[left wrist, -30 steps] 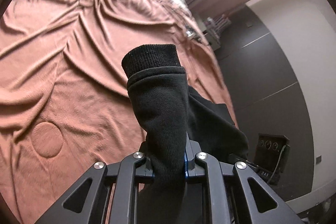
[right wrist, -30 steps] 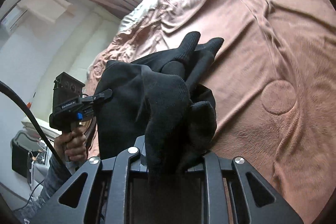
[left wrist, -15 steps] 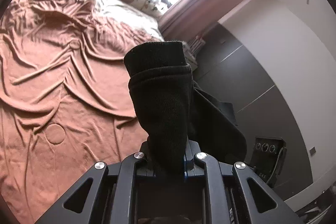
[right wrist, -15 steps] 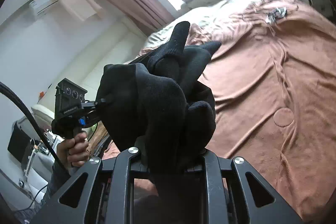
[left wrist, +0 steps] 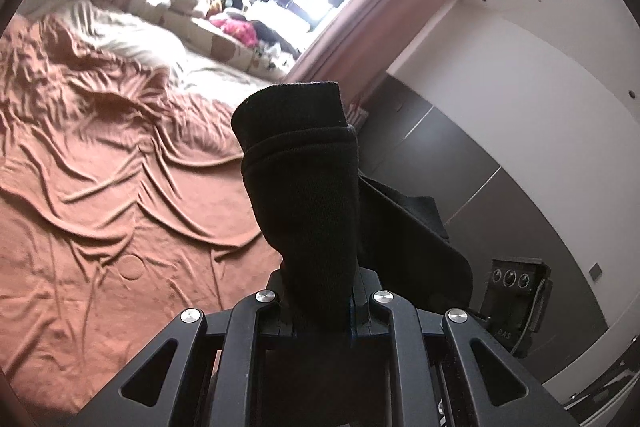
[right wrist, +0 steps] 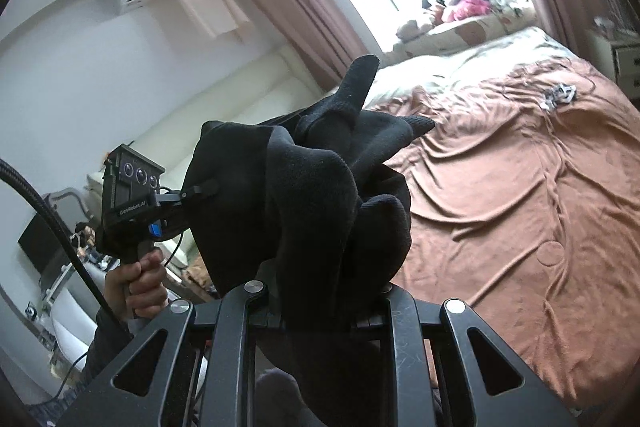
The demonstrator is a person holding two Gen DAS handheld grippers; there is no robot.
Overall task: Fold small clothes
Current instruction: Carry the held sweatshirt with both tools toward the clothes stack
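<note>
- Right now the left tongs (left wrist: 320, 311) are clamped on one end of a black knitted garment (left wrist: 304, 195), its ribbed cuff standing up past the fingertips.
- The right tongs (right wrist: 320, 311) are clamped on a bunched handful of the same black cloth, folds and a pointed corner sticking up in front of them.
- Between the two grips the garment hangs in the air, clear of the bed; from the right-hand view the cloth runs across to the left tongs, gripped by the person's hand (right wrist: 140, 279).
- So its long axis appears to lie from one pair of tongs to the other, and neither hand is nearer: both already have it.
- Below and ahead lies the bed under a rumpled rust-brown blanket (left wrist: 100, 207), free of other things near the front; I judge that is where the cloth must be spread flat for folding.
- Further off are a small crumpled patterned item (right wrist: 560, 93) on the blanket, pale bedding, and soft toys along the bright window.
</note>
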